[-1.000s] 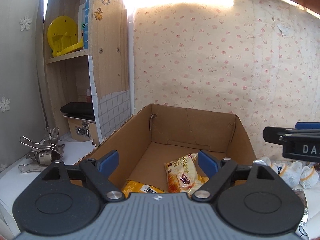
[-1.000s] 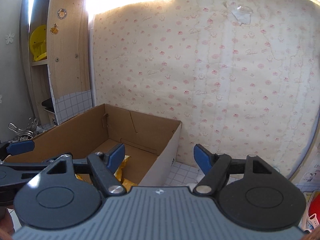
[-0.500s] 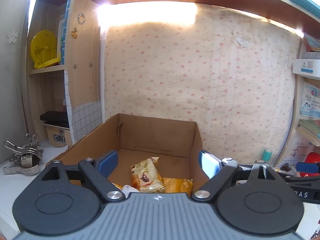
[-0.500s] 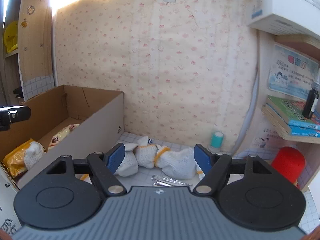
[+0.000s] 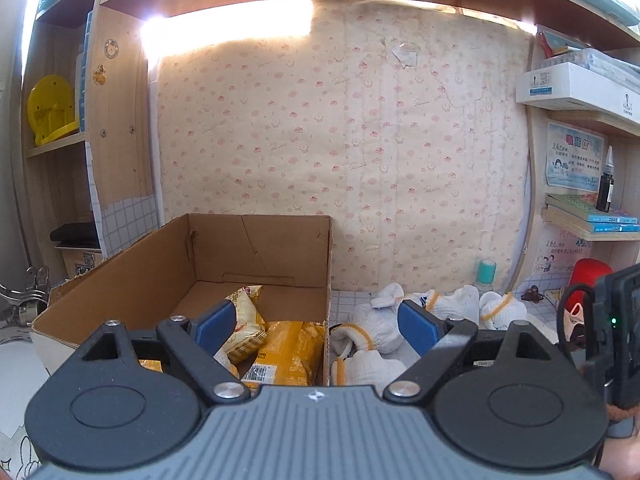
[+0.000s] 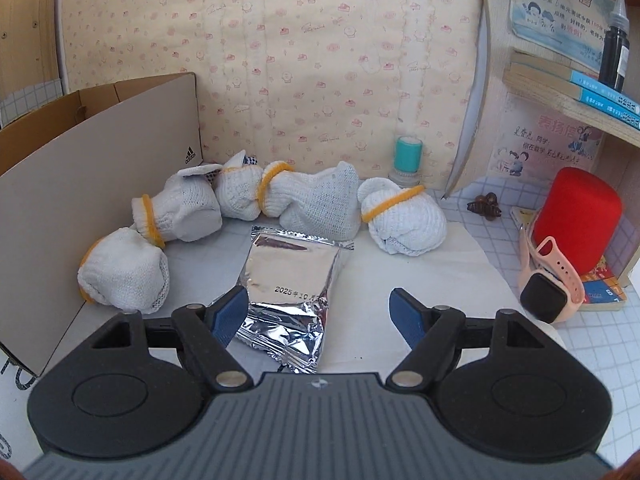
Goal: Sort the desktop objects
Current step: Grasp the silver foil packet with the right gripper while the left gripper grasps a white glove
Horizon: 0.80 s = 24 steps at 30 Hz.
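Silver foil packet (image 6: 289, 276) lies on the desk just ahead of the right tool (image 6: 316, 314), whose fingers are spread wide.

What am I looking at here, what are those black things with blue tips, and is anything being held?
Those are two hand-held grippers; a person carries one in each hand, and each has a camera looking forward along its fingers. One picture comes from the left gripper, the other from the right gripper. Both are open and hold nothing. The left view looks into an open cardboard box with yellow snack packets inside. The right view looks down at the desk beside the box: a silver foil packet lies just ahead of the fingers, with bundled white gloves with yellow cuffs behind it. At the right sit a pink smartwatch and a red cylinder.
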### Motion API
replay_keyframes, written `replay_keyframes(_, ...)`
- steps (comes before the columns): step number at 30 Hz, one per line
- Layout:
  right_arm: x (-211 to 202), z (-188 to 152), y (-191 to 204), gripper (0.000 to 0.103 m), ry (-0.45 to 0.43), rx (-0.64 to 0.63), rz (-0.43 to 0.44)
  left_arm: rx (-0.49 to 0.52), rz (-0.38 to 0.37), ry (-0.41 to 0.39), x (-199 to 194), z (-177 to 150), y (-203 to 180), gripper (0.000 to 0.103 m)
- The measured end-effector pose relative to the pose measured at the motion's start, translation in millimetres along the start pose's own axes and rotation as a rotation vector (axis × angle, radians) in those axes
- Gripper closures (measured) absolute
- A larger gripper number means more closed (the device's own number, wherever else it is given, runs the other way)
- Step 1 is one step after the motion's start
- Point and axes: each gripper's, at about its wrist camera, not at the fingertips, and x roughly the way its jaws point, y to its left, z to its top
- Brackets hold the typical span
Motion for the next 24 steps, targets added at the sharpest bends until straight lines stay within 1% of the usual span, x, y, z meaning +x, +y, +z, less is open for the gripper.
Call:
replay_keyframes(1, 4, 1, 1, 0.021, 0.001, 0.007, 0.002, 0.004, 0.003, 0.003, 0, -2, -1, 0.012)
replay_keyframes(6, 16, 9, 8, 0.021, 0.007, 0.032, 0.019, 0.002, 0.012, 0.026, 4, -7, 2, 0.012)
replay_keyframes(10, 27, 13, 16, 0.021, 0.032, 0.027, 0.020, -0.002, 0.003, 0.037, 5, -10, 3, 0.012)
replay_keyframes(12, 32, 12, 19, 0.023, 0.046, 0.011, 0.002, 0.002, -0.010, 0.038, 5, -11, -1, 0.012)
replay_keyframes(14, 33, 10, 16, 0.036, 0.059, 0.027, 0.027, 0.009, -0.031, 0.037, 4, -13, -7, 0.012)
replay_keyframes(17, 27, 8, 8, 0.043, 0.055, 0.038, 0.029, 0.021, -0.050, 0.036, 4, -17, -20, 0.012)
replay_keyframes(20, 19, 3, -1, 0.044, 0.048, 0.030, 0.005, 0.044, -0.055, 0.017, 2, -22, -38, 0.011)
replay_keyframes(21, 15, 0, -5, 0.044, 0.045, 0.024, -0.009, 0.043, -0.059, -0.001, 0, -23, -44, 0.011)
replay_keyframes(23, 8, -5, -15, 0.043, 0.042, 0.021, -0.015, 0.053, -0.034, -0.012, 1, -26, -54, 0.003)
replay_keyframes(24, 4, -7, -21, 0.043, 0.040, 0.030, -0.018, 0.062, -0.017, -0.020, 3, -27, -58, 0.002)
